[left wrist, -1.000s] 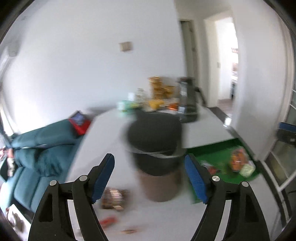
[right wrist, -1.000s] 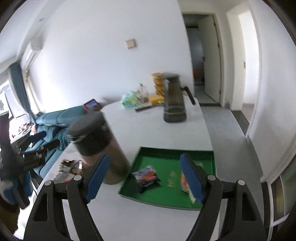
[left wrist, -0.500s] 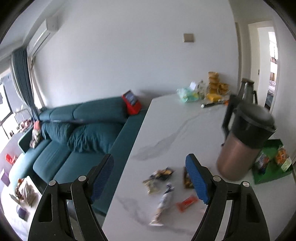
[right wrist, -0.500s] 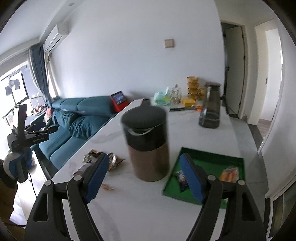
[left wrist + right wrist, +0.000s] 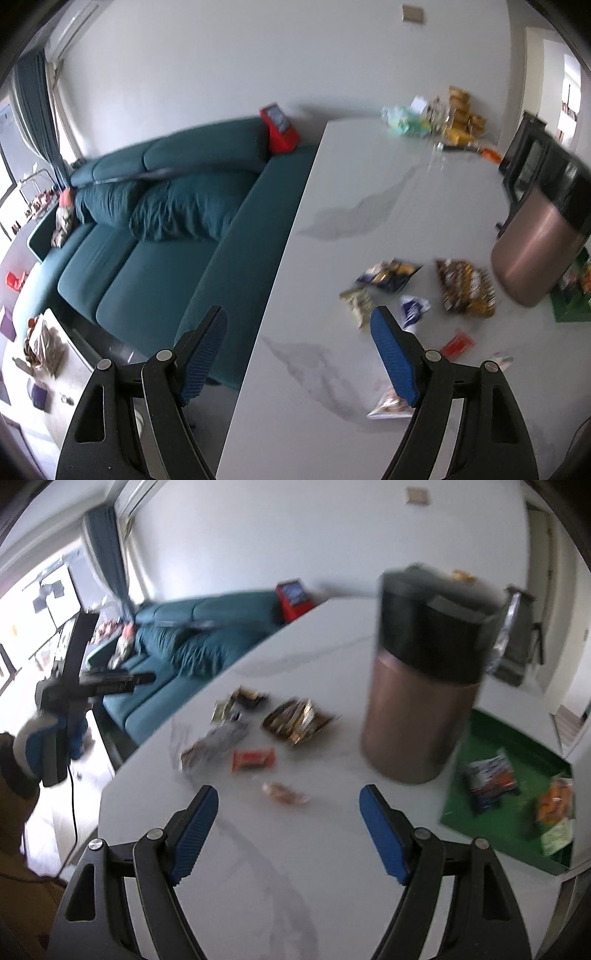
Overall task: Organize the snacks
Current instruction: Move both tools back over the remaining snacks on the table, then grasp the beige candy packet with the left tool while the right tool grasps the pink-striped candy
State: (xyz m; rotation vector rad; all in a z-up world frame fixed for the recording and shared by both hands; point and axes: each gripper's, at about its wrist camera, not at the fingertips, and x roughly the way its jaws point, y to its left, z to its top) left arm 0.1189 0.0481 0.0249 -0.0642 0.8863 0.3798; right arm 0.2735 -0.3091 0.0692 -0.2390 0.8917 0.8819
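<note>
Several snack packets lie loose on the white table (image 5: 369,192): a gold-brown packet (image 5: 465,288), a dark blue and yellow one (image 5: 388,273), a white-blue wrapper (image 5: 412,310) and a small red packet (image 5: 456,345). My left gripper (image 5: 297,317) is open and empty over the table's left edge, with the snacks to its right. My right gripper (image 5: 289,794) is also open and empty, just short of a small brownish packet (image 5: 284,793) and the red packet (image 5: 254,759). The green tray (image 5: 509,738) at right holds a blue-orange packet (image 5: 489,781) and an orange one (image 5: 556,801).
A tall copper canister (image 5: 417,709) with a black lid stands between the loose snacks and the tray. A teal sofa (image 5: 166,221) runs along the table's left edge. Jars and bags (image 5: 443,118) crowd the far end. A gloved hand (image 5: 33,738) shows at left.
Both views have swung left and dipped toward the table. The canister has slid to the right of each picture, and the loose snacks now lie close before both grippers. The jaws stay apart.
</note>
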